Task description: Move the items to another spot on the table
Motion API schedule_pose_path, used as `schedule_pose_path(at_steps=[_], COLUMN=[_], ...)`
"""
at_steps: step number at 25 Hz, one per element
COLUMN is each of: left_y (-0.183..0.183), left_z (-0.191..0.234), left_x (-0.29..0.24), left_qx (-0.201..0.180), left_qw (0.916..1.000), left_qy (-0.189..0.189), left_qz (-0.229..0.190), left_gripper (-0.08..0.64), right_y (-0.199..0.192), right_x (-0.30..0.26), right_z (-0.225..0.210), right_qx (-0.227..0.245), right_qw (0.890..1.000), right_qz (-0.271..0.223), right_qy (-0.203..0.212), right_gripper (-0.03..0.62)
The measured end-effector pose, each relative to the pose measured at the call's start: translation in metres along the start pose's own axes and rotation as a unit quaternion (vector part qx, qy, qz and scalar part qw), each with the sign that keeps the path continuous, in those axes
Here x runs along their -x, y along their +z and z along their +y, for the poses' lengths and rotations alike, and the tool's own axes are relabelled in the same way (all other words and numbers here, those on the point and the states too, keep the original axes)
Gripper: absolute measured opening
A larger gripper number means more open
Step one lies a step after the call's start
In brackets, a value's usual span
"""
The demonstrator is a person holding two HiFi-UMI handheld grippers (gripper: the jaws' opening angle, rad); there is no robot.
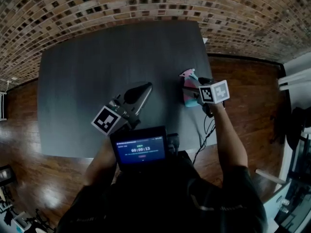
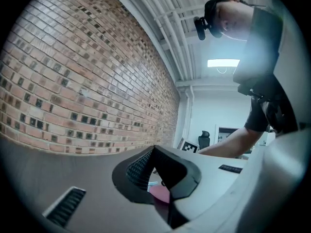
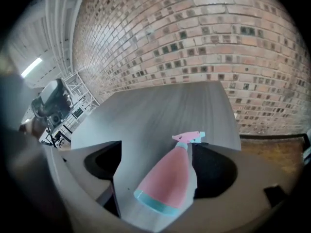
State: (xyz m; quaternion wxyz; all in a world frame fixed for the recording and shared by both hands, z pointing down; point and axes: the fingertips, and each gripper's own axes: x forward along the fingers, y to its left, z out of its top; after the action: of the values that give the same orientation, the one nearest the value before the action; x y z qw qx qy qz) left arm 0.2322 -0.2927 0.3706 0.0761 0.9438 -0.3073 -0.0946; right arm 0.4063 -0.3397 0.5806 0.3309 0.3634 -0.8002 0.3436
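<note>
We see R hand-held gripper (image 3: pixel 157 143) wide round pink, teal-based plastic spray bottle (image 3: pixel 167 181) on grey bench (image 3: pixel 146 110), maybe touching; L hand-held gripper (image 2: pixel 154 149) closed.

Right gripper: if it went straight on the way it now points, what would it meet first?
The pink spray bottle, which already sits between the right gripper's open jaws, close against one jaw. Beyond it there seems to be only bare table.
</note>
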Motion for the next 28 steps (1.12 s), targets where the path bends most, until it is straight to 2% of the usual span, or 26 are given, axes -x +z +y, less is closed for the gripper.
schedule_pose_path(at_steps=[1,5,11,14,15,16,17,24,28], left_y=[0.003,0.016,0.024,0.032,0.035,0.039,0.043,0.064,0.074], left_z=[-0.001,-0.014,-0.036,-0.050,-0.053,-0.057,-0.060,-0.098,-0.131], left_x=[0.002,0.013,0.014,0.019,0.022,0.024,0.026,0.036,0.038], left_qx=[-0.001,-0.002,-0.010,-0.015,-0.017,-0.020,-0.023,-0.050,-0.066], left_qw=[1.0000,0.9995,0.9981,0.9974,0.9972,0.9971,0.9970,0.9955,0.9942], left_qy=[-0.004,-0.027,-0.055,-0.062,-0.064,-0.064,-0.063,-0.056,-0.056], left_qz=[-0.004,-0.018,-0.024,-0.033,-0.035,-0.037,-0.040,-0.058,-0.063], left_gripper=[-0.006,-0.006,-0.006,-0.006,-0.006,-0.006,-0.006,-0.006,-0.006], right_y=[0.006,0.026,0.036,0.033,0.032,0.032,0.032,0.014,0.001], right_x=[0.009,0.057,0.122,0.150,0.158,0.167,0.174,0.226,0.254], right_z=[0.007,0.042,0.079,0.093,0.095,0.097,0.099,0.118,0.129], right_qx=[0.002,0.017,0.046,0.055,0.060,0.064,0.067,0.080,0.092], right_qw=[1.000,0.995,0.978,0.969,0.966,0.962,0.958,0.935,0.928], right_qz=[-0.018,-0.100,-0.200,-0.236,-0.248,-0.261,-0.274,-0.338,-0.356], right_qy=[0.001,-0.010,-0.026,-0.035,-0.043,-0.052,-0.058,-0.066,-0.062], right_gripper=[0.457,0.350,0.140,0.121,0.093,0.029,0.008,0.002,0.002])
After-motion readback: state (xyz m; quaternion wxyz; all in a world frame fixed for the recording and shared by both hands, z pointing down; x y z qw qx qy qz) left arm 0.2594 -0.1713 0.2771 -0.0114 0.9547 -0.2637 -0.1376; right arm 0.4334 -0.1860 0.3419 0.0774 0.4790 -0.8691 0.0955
